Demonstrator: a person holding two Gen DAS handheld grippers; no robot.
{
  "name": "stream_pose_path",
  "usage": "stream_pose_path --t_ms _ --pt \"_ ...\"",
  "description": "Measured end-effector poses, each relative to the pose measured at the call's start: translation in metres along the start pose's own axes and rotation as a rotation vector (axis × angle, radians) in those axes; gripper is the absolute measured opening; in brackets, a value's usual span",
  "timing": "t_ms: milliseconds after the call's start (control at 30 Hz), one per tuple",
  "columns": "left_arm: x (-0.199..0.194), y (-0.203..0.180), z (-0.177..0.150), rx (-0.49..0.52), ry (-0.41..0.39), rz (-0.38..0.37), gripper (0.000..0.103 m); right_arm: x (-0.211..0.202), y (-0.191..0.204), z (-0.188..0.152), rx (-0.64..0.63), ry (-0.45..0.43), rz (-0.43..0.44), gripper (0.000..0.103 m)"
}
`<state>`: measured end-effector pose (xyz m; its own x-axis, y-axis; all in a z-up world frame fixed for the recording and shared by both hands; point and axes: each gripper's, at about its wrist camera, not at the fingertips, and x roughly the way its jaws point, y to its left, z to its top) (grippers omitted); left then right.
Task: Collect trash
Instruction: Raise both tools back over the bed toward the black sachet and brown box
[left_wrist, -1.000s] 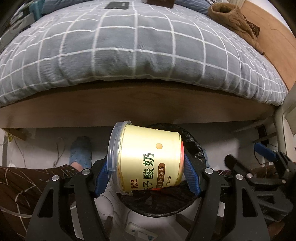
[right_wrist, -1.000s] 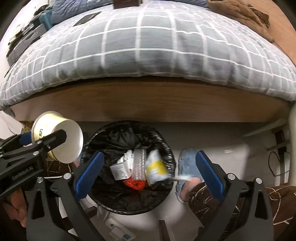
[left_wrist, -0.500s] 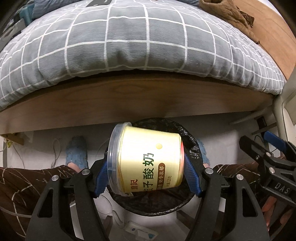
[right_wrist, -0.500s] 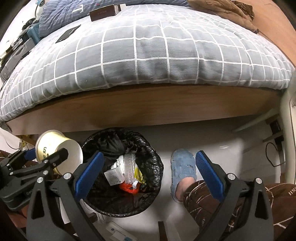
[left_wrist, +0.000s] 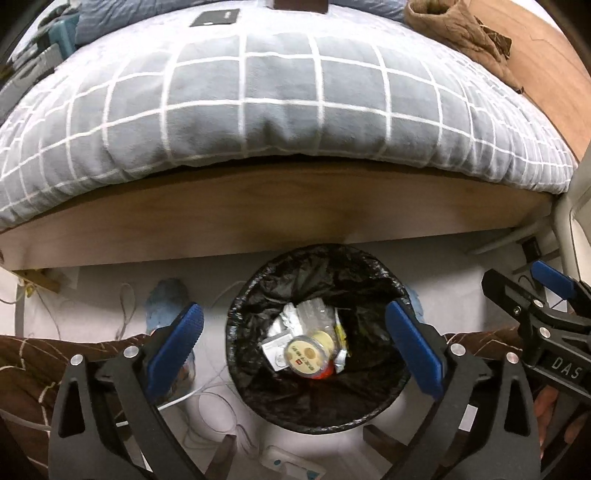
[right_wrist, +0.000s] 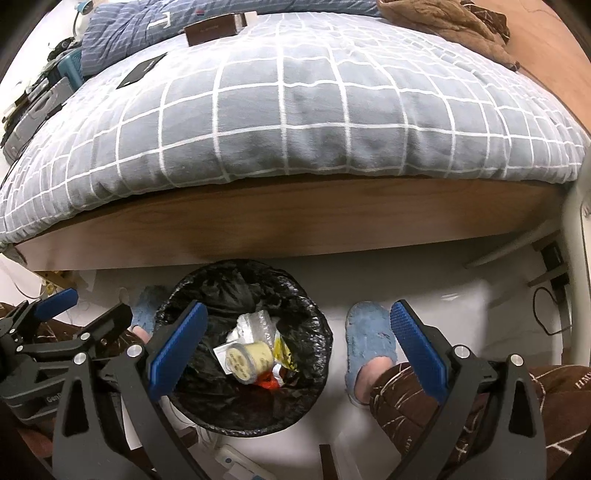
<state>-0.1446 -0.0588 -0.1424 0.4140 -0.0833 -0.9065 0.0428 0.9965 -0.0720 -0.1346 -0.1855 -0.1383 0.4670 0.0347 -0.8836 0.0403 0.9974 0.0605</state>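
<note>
A yellow yogurt tub (left_wrist: 308, 354) lies on its side among wrappers inside the black-lined trash bin (left_wrist: 243, 295) on the floor. My left gripper (left_wrist: 291, 347) hangs above the bin, its jaws opening wide with nothing between the blue pads. In the right wrist view the same tub (right_wrist: 247, 358) rests in the bin (right_wrist: 314, 314), and my right gripper (right_wrist: 295, 343) is open and empty over the bin's right side. The left gripper (right_wrist: 88, 306) shows at the left edge there.
A bed with a grey checked duvet (left_wrist: 280, 99) and a wooden side board (left_wrist: 295, 210) stands just behind the bin. A person's feet in blue slippers (right_wrist: 369, 343) flank the bin. Cables and a power strip (left_wrist: 291, 465) lie on the white floor.
The left gripper opened and the yogurt tub dropped out of it into the bin. Both views shifted slightly; the right gripper stayed open.
</note>
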Motion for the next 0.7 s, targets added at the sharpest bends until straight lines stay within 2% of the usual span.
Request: stream_pose_path --t_ms 500,700 --pt "-0.048 0.034 0.01 -0.032 -0.074 0.032 0.097 -0.026 0.032 0.017 -0.043 -0.026 0.071 0.095" --pt "-0.071 0.04 0.021 -0.039 -0.115 0.03 0.097 -0.05 0.039 0.031 -0.053 -0.08 0.074 0.095"
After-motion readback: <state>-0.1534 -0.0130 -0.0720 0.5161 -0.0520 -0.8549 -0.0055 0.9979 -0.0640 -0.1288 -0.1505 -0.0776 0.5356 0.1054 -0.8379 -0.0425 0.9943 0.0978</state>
